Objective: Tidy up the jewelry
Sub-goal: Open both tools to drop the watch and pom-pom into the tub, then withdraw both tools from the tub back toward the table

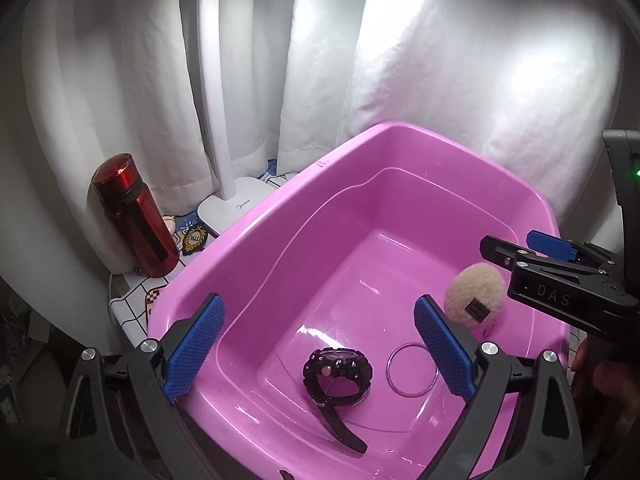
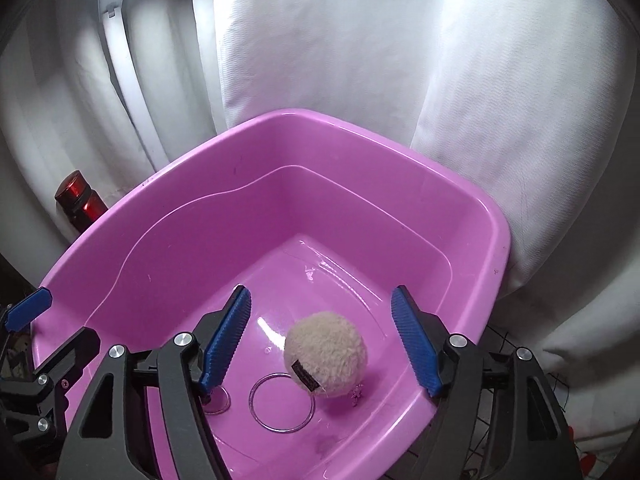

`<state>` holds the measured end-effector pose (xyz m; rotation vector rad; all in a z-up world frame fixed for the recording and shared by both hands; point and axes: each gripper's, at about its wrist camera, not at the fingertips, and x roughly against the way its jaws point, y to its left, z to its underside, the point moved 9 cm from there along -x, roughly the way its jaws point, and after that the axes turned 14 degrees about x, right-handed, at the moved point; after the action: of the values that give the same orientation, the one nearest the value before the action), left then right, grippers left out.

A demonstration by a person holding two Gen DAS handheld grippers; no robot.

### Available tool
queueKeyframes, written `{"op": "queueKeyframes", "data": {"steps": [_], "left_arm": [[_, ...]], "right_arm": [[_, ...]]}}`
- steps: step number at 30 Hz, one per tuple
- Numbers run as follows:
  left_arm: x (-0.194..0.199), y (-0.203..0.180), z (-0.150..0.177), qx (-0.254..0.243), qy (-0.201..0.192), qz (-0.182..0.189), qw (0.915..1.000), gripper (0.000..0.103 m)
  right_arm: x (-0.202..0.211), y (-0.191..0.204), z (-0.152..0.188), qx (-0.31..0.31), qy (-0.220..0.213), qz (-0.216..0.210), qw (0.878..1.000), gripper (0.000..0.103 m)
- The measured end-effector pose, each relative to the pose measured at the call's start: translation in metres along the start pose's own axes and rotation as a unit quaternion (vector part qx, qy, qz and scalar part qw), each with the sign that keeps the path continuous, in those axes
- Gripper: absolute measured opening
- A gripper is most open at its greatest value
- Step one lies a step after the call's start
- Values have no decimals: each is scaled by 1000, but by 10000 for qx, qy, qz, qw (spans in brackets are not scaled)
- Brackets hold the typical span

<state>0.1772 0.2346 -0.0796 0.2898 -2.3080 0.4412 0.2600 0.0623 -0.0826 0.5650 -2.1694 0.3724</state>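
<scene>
Between the spread, empty left tongs (image 1: 318,350) a black watch (image 1: 338,376) lies on the floor of the pink tub (image 1: 352,136), a thin bangle (image 1: 411,372) just beside the right-hand pad. The right tongs (image 2: 322,344), also spread and empty, straddle a fluffy cream pompom (image 2: 326,354). The watch looks stiff and weighty, best taken across its case; the pompom is probably soft and light, and the bangle slippery.

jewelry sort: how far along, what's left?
Done: black watch, clear bangle and fluffy pom-pom piece lie in the pink tub. In hand: nothing; left gripper and right gripper both hover open over the tub. Left: no other jewelry visible outside it.
</scene>
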Motion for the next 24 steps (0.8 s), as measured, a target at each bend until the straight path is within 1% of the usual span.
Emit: {"op": "queueKeyframes", "data": {"steps": [4,8,15,24], "left_arm": [[-2,5,3,54,111,-68,9999,95],[1,8,6,82,140,-165,9997,95],[11,8,5,42,30,-284,9996,95],[29,-1,7,-30,-115,-229,9997,95]], "right_arm": [[4,0,-1,13,-16,47,10000,73],[8,1,0,-2,-45,51,10000,73],[19,2,2,-29,-144,58,9999,73],[46,0,6,-65,-388,82,9992,73]]}}
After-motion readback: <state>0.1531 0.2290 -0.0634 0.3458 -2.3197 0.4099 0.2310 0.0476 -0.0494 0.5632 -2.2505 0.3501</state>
